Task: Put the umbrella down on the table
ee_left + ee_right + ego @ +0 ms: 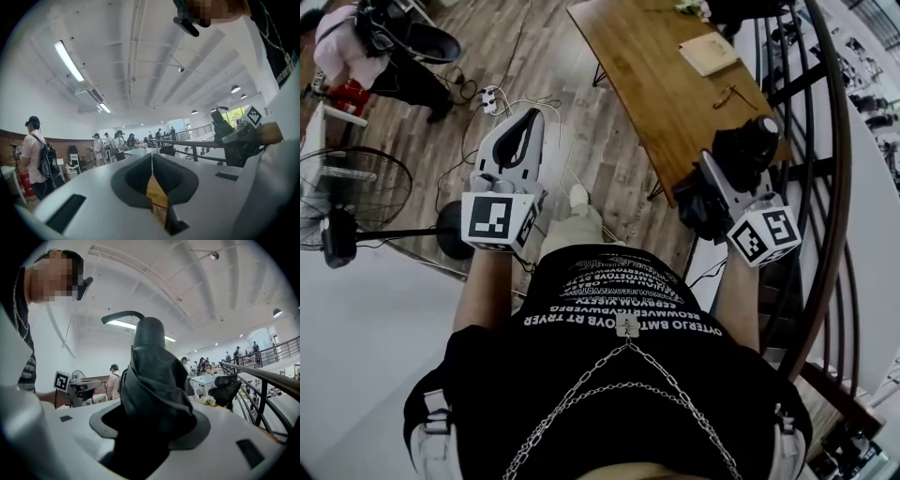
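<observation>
Umbrella [739,159], one, folded and dark, clamped in the right gripper [152,420] and carried in the air just short of the near right corner of the table [656,84]; it does not touch the tabletop. The jaws stand wide, pressed on the bunched cloth on both sides. Left gripper [532,117]: tips together, nothing between them, held out over the floor [581,141], well apart from the umbrella.

Edges and open room. The table's near long edge runs on a slant from far left to near right, ending beside the umbrella. A curved railing [834,187] closes in the right side, just past the right gripper. Bare wooden floor lies open between the left gripper and the table's edge. Further left, cables and a power strip [490,98] lie on the floor, and a fan [356,187] stands at the left margin.

Counts. One umbrella, two grippers, one table, one fan, one power strip, one pad [708,52] lying at the table's far end. One bystander [356,47] shows at the far left in the head view.

Direction. The umbrella's long axis runs from near left to far right in the head view, the round capped end toward the table. In the right gripper view it rises from between the jaws, capped end topmost.
</observation>
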A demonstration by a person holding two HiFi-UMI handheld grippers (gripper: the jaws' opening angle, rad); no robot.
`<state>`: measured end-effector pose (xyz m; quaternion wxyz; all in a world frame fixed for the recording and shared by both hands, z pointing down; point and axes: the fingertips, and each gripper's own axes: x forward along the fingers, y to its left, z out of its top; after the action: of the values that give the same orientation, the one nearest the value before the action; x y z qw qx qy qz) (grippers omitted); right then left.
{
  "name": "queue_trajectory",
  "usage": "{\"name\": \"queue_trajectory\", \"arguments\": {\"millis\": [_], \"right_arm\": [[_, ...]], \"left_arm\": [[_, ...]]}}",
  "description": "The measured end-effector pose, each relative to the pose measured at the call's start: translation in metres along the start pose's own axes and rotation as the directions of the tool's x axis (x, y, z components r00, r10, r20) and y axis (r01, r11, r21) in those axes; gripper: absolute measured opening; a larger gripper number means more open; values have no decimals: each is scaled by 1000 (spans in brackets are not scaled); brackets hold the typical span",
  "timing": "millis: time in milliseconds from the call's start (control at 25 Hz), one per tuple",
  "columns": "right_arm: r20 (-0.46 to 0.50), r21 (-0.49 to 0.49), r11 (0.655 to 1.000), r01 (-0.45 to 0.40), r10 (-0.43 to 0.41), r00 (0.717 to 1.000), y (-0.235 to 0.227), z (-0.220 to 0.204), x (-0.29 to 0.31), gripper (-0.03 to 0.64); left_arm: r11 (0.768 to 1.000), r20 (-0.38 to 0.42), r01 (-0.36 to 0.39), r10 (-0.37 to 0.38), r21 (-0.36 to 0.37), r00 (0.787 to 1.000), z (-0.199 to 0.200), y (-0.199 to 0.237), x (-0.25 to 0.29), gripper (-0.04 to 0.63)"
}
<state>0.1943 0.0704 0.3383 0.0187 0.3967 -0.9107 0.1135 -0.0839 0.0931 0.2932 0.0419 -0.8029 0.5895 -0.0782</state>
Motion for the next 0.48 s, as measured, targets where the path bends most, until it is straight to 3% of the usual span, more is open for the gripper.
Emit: {"name": "queue_trajectory", "arguments": {"millis": [200, 360, 480], "right_arm": [[-1, -43, 999, 7, -7, 1000, 0, 9, 17, 272], [6, -57, 998, 13, -12, 1000, -2, 15, 34, 272], [3, -41, 999, 19, -19, 1000, -5, 13, 47, 272]], "left_arm": [[1000, 23, 4, -4, 5, 1000, 4, 6, 27, 31], [997, 67, 71, -72, 15, 995, 10, 3, 44, 31], [997, 65, 75, -77, 30, 995, 7, 11, 54, 31]]}}
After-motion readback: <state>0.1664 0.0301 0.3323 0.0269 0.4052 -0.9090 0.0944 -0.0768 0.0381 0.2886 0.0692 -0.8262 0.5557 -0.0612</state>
